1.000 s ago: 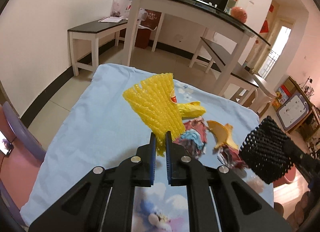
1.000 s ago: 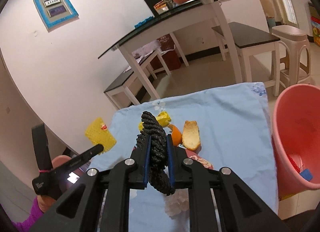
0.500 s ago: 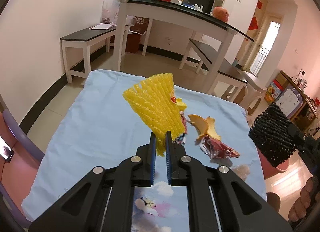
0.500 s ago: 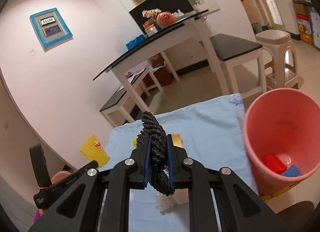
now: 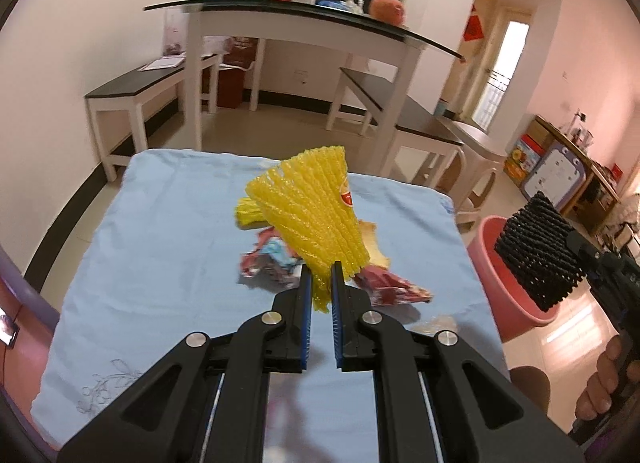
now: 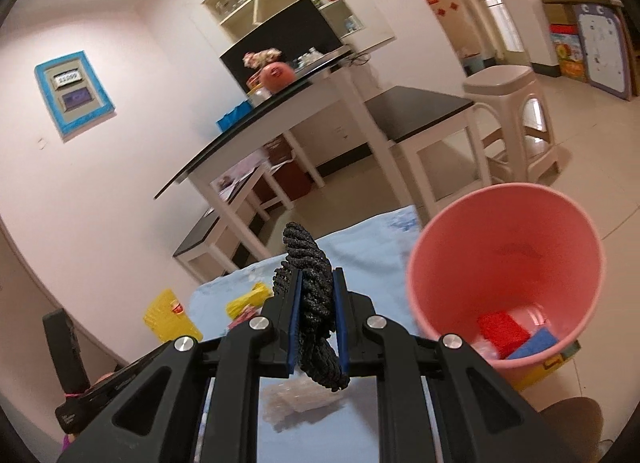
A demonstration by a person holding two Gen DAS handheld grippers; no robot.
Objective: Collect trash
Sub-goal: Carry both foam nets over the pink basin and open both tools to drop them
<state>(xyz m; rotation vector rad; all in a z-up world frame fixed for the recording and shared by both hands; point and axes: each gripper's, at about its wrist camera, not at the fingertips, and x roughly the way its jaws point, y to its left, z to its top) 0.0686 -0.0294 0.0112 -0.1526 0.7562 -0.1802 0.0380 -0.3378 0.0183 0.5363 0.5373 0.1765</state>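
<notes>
Nearest to us, the left tool [image 5: 320,283] is clamped on the lower end of a yellow foam net [image 5: 316,215], which fans upward above the light blue cloth on the tabletop [image 5: 160,255]. Our right tool [image 6: 316,295] is clamped on a black foam net [image 6: 312,303]; in the left wrist view that black net [image 5: 536,255] now hangs at the pink bin [image 5: 500,263], where a second ago it hovered over the cloth's right side.

Just past the left tool's tips lie a crumpled wrapper [image 5: 272,263], a reddish wrapper [image 5: 392,287] and a piece of fruit peel [image 5: 376,247], with a second yellow net [image 5: 248,215] resting behind them. These scraps have slid leftward in the left wrist view compared with a second ago, as both hands have swung toward the bin.

From the right wrist view the pink bin's [image 6: 560,247] open mouth fills much more of the picture than before, and inside it we see a red piece [image 6: 502,329] and a blue piece [image 6: 532,347] at the bottom. Farther off stand the white dining table [image 5: 304,19] with benches and a beige stool [image 6: 516,119].
</notes>
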